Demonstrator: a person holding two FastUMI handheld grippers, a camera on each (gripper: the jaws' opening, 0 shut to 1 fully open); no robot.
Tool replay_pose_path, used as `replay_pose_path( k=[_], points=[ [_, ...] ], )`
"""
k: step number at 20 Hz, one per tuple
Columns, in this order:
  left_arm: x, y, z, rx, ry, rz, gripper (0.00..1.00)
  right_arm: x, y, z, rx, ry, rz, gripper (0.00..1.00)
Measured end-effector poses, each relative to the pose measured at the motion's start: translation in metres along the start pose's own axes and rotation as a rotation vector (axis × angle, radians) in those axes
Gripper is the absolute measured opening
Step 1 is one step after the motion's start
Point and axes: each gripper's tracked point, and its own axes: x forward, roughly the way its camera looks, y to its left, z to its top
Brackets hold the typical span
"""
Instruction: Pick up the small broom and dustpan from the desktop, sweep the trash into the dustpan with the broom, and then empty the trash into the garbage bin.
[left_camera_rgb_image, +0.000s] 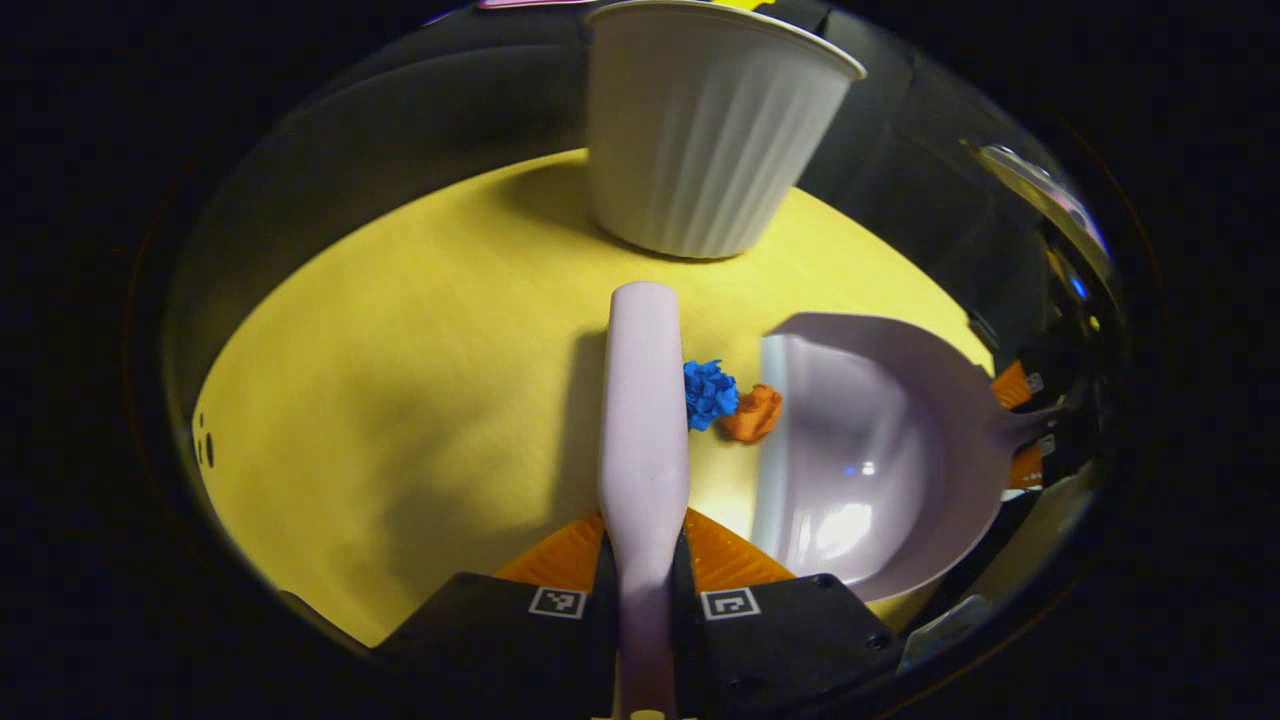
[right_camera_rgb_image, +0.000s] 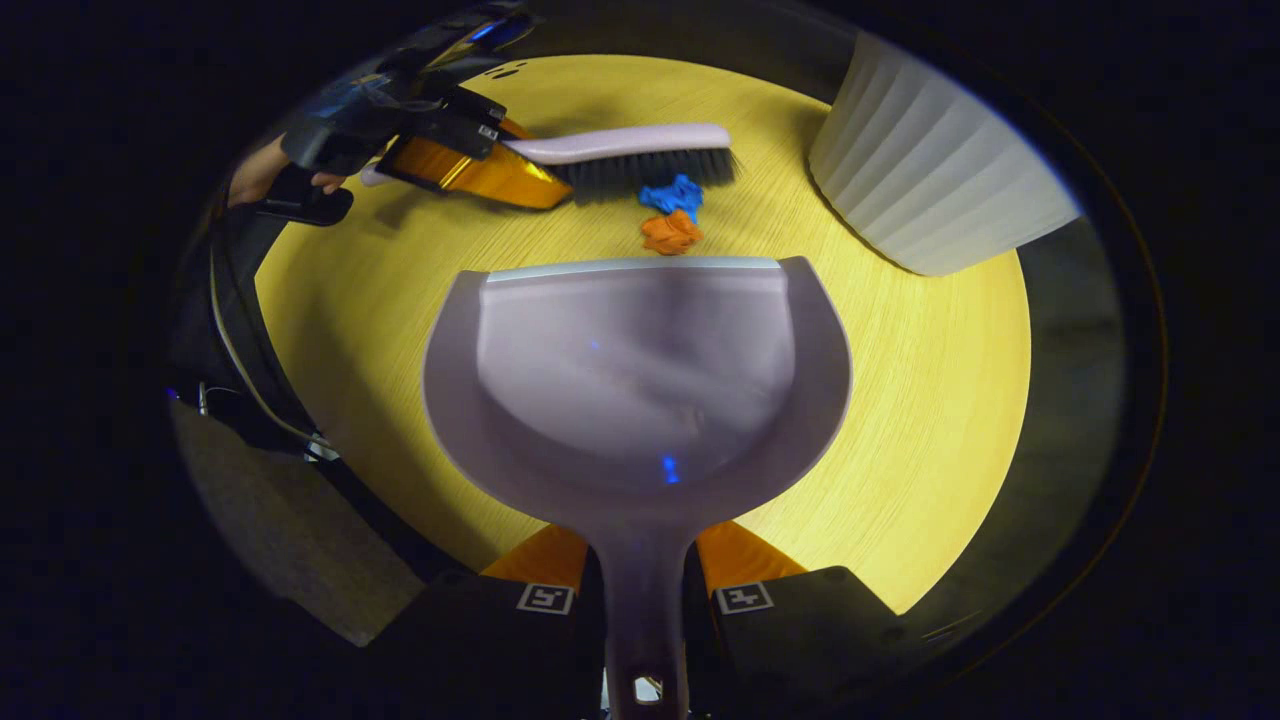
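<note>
Lilac broom (left_camera_rgb_image: 645, 400) in left gripper (left_camera_rgb_image: 645, 600) parallels dustpan (right_camera_rgb_image: 640, 370) lip; right gripper (right_camera_rgb_image: 645, 600) clamps dustpan handle.

Left claw (left_camera_rgb_image: 645, 575) clamped; right claw (right_camera_rgb_image: 642, 590) clamped (both low)

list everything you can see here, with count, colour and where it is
broom: 1, pale lilac with dark bristles, held above the table just behind the trash
dustpan: 1, pale lilac, lip on the table facing the trash
trash: 2 crumpled scraps, blue and orange, between broom and dustpan lip
bin: 1, white ribbed, on the table past the trash
table: 1, yellow wood grain
hand: 1, holding the left gripper
left gripper: fingers shut on broom handle
right gripper: fingers shut on dustpan handle
</note>
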Motion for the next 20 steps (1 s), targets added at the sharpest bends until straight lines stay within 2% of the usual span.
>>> replay_pose_path(
  k=[1, 2, 4, 5, 6, 8, 9, 11, 13, 14, 15, 17, 18, 20],
  points=[
    [-0.008, -0.024, -0.001, 0.014, 0.011, -0.106, 0.25, 0.001, -0.001, 0.002, -0.005, -0.018, -0.005, 0.36],
    [-0.017, -0.039, 0.000, 0.001, 0.013, -0.135, 0.28, 0.005, -0.001, 0.006, 0.004, -0.051, -0.010, 0.36],
    [-0.027, -0.041, 0.002, -0.020, 0.002, -0.096, 0.27, 0.008, 0.000, 0.007, 0.033, -0.075, -0.020, 0.36],
    [-0.035, -0.042, 0.005, -0.033, -0.017, -0.069, 0.27, 0.009, 0.002, 0.006, 0.049, -0.088, -0.025, 0.40],
    [-0.048, -0.040, 0.010, -0.055, -0.043, -0.027, 0.27, 0.009, 0.003, 0.005, 0.065, -0.110, -0.034, 0.36],
    [-0.090, -0.025, 0.016, -0.104, -0.130, 0.095, 0.26, 0.003, 0.006, 0.004, 0.085, -0.160, -0.054, 0.40],
    [-0.108, -0.017, 0.013, -0.127, -0.163, 0.152, 0.26, -0.005, 0.008, 0.005, 0.105, -0.166, -0.053, 0.36],
    [-0.127, -0.005, 0.000, -0.158, -0.189, 0.217, 0.27, -0.025, 0.005, 0.002, 0.147, -0.156, -0.065, 0.40],
    [-0.139, -0.001, -0.020, -0.210, -0.190, 0.235, 0.27, -0.056, -0.001, 0.001, 0.214, -0.167, -0.080, 0.36],
    [-0.143, -0.003, -0.027, -0.242, -0.192, 0.233, 0.27, -0.073, -0.007, 0.003, 0.251, -0.185, -0.082, 0.40],
    [-0.143, -0.005, -0.037, -0.267, -0.192, 0.230, 0.25, -0.091, -0.016, 0.000, 0.281, -0.205, -0.090, 0.36],
    [-0.142, -0.003, -0.058, -0.291, -0.182, 0.231, 0.27, -0.130, -0.043, 0.002, 0.318, -0.246, -0.149, 0.36],
    [-0.139, -0.005, -0.072, -0.295, -0.171, 0.228, 0.27, -0.155, -0.054, 0.007, 0.332, -0.263, -0.184, 0.40],
    [-0.140, -0.006, -0.101, -0.303, -0.153, 0.219, 0.27, -0.198, -0.072, 0.020, 0.362, -0.299, -0.225, 0.36]
  ],
)
